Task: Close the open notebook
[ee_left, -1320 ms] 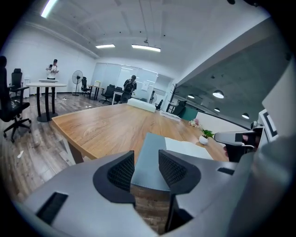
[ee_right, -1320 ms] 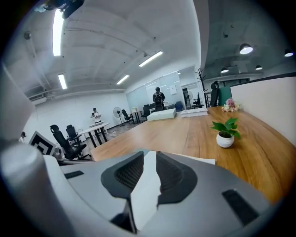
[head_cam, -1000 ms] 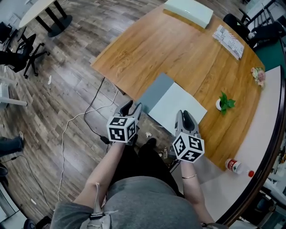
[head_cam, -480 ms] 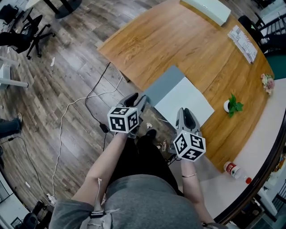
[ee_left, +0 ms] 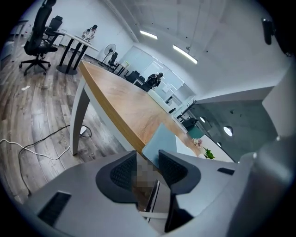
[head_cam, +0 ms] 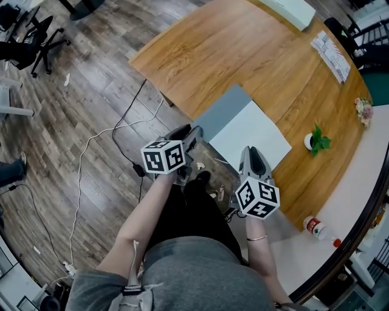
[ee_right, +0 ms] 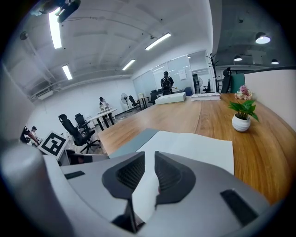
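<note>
One notebook (head_cam: 249,133) open on table (head_cam: 243,54)

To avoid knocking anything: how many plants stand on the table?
2. A green plant in a white pot right of the notebook, and pink flowers farther back at the table edge. Others may be offscreen.

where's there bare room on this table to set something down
Widest bare wood: beyond the notebook, toward the white box, left of the booklet. A narrower strip lies between notebook and plant. Crowded: right rim, with flowers and bottle.
</note>
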### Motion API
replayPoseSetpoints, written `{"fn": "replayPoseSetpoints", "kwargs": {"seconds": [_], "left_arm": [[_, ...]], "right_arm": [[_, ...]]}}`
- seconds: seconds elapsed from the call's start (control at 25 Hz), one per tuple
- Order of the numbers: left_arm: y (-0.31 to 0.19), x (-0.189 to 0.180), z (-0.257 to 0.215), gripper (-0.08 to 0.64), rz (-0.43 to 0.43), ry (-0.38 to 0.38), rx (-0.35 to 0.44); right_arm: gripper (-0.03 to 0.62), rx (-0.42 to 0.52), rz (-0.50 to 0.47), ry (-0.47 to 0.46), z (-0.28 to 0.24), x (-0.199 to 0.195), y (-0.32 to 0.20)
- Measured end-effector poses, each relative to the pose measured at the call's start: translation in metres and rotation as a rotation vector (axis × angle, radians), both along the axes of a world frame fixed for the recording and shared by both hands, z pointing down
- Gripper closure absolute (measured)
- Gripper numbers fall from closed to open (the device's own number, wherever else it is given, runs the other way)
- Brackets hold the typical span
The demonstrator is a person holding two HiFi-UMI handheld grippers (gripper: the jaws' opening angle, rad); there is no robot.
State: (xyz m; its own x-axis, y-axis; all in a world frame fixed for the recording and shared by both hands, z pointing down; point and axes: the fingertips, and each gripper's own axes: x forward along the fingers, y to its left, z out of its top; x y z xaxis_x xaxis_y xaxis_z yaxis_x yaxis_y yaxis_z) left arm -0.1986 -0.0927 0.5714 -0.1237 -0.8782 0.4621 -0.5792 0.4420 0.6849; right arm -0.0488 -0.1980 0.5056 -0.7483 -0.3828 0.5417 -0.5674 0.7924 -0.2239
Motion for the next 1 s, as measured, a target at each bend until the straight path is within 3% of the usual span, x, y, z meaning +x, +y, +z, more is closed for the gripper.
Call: {"fn": "replayPoseSetpoints", "kwargs": {"seconds": [0.52,1.0], "left_arm": [[-0.003,0.003,-0.005,0.477,0.049,-0.003,0.024],[-0.003,0.004,-0.022,0.526,0.125,-0.081,-0.004]], "right_arm": [[0.528,0.024,0.05,0.005,-0.008,0.005,0.003],[0.531,0.04,0.151,0.015,-0.011,0.025,0.013]]}}
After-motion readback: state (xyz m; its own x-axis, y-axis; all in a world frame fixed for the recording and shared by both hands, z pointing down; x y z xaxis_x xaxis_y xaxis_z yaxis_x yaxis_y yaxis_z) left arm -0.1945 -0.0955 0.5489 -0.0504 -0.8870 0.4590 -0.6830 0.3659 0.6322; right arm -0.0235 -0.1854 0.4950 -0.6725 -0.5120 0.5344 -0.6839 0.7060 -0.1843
